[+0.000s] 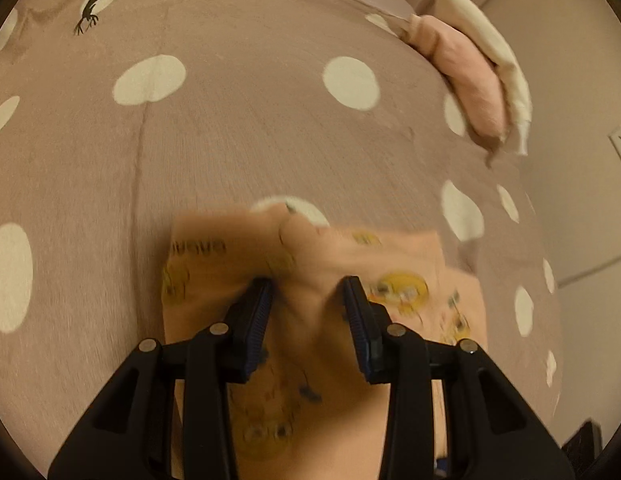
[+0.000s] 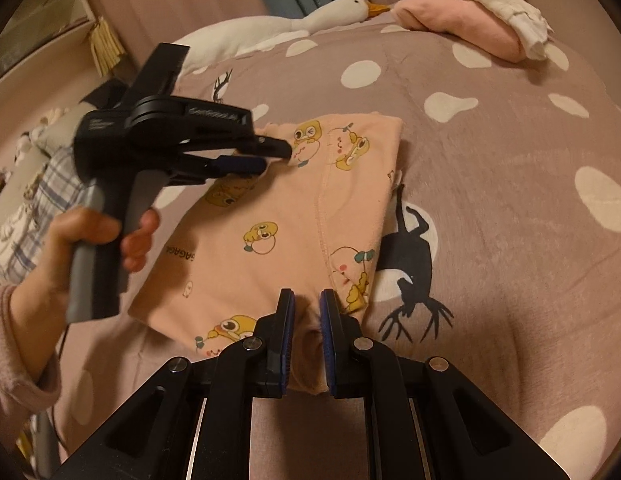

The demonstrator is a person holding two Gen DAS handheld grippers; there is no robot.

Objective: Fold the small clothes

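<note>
A small peach-pink garment (image 2: 278, 216) printed with yellow cartoon chicks lies folded over on the dotted bedspread (image 2: 490, 160). In the right wrist view my right gripper (image 2: 306, 300) is shut on the garment's near edge, with a fold of cloth pinched between its pads. My left gripper (image 2: 274, 156), held in a person's hand (image 2: 90, 232), grips the far left corner. In the left wrist view, the left gripper (image 1: 308, 284) has a bunched ridge of the garment (image 1: 390, 256) between its fingers. That view is blurred by motion.
A folded pile of pink and cream clothes (image 2: 462, 20) (image 1: 474, 76) sits at the bed's far right edge. A white goose plush (image 2: 270, 32) lies along the back. Plaid fabric (image 2: 46, 188) lies at the left. The bedspread (image 1: 230, 128) stretches wide beyond the garment.
</note>
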